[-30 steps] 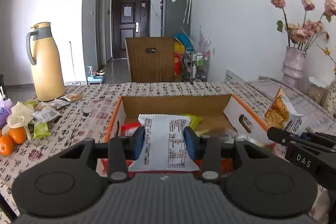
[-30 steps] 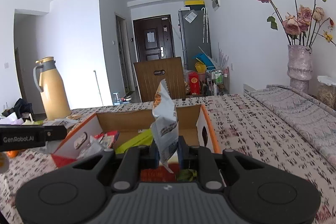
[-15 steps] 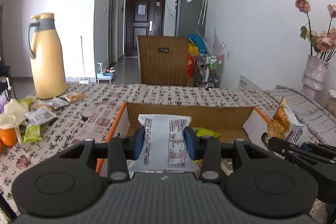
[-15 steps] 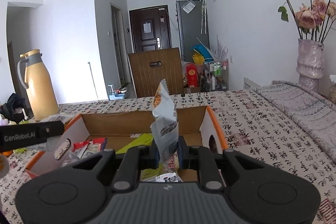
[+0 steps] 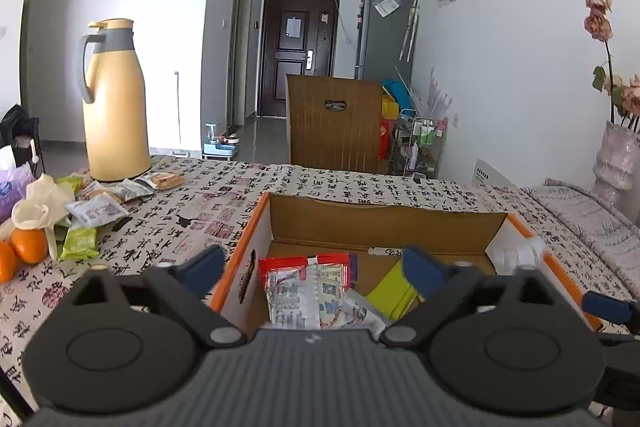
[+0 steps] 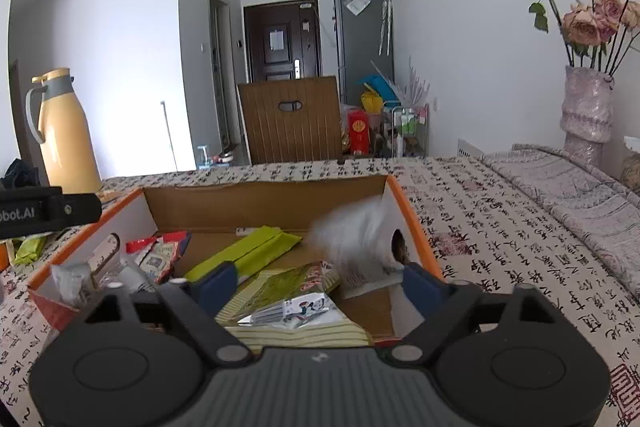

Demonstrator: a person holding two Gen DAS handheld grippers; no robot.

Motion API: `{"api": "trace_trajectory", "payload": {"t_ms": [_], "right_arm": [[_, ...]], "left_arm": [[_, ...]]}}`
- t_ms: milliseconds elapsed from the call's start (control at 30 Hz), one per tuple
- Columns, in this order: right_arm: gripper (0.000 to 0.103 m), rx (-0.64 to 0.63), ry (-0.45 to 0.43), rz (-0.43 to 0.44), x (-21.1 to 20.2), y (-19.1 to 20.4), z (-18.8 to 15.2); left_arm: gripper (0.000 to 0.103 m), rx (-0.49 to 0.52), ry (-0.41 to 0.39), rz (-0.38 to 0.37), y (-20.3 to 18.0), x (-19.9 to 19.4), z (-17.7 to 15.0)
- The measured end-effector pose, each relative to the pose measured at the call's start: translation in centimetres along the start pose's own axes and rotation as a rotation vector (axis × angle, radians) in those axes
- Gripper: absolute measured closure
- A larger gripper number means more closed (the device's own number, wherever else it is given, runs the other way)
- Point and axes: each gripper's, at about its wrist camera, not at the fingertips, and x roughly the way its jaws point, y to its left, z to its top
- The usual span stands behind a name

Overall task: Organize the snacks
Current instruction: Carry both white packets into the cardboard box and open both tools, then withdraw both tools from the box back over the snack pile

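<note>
Cardboard box [image 6: 256, 205] holds red [image 5: 304, 287] and green snack packets [image 6: 244, 253].

Desk under calligraphy-print cloth [image 5: 224, 203] carries open orange-edged cardboard box [image 5: 384, 219], tall yellow thermos jug [image 5: 114, 103], loose snack packets [image 5: 96, 211], oranges [image 5: 28, 245], grey-pink vase [image 6: 586, 111].

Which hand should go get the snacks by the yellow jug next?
Probably the left. The left tool is open and empty over the box, and the loose snack packets by the yellow jug lie on its side of the table. The right tool is open too, but sits farther from them.
</note>
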Motion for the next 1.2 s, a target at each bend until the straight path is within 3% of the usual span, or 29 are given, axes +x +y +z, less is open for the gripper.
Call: {"api": "trace_trajectory", "payload": {"t_ms": [133,467,933,1200], "right_arm": [[0.0,0.004,-0.022,0.003,-0.8,-0.1,-0.1],[0.0,0.004,-0.059,0.006,-1.8,0.0,0.0],[0.0,0.013,-0.09,0.002,-2.6,-0.4,0.7],[0.0,0.025,-0.124,-0.002,-6.4,-1.6,1.7]], "left_arm": [[0.0,-0.006,-0.002,0.0,0.0,-0.4,0.0],[0.0,-0.009,-0.042,-0.036,0.0,-2.0,0.2],[0.0,0.017,-0.039,-0.016,-0.8,-2.3,0.5],[0.0,0.02,-0.049,-0.023,-0.1,-5.5,1.3]]}}
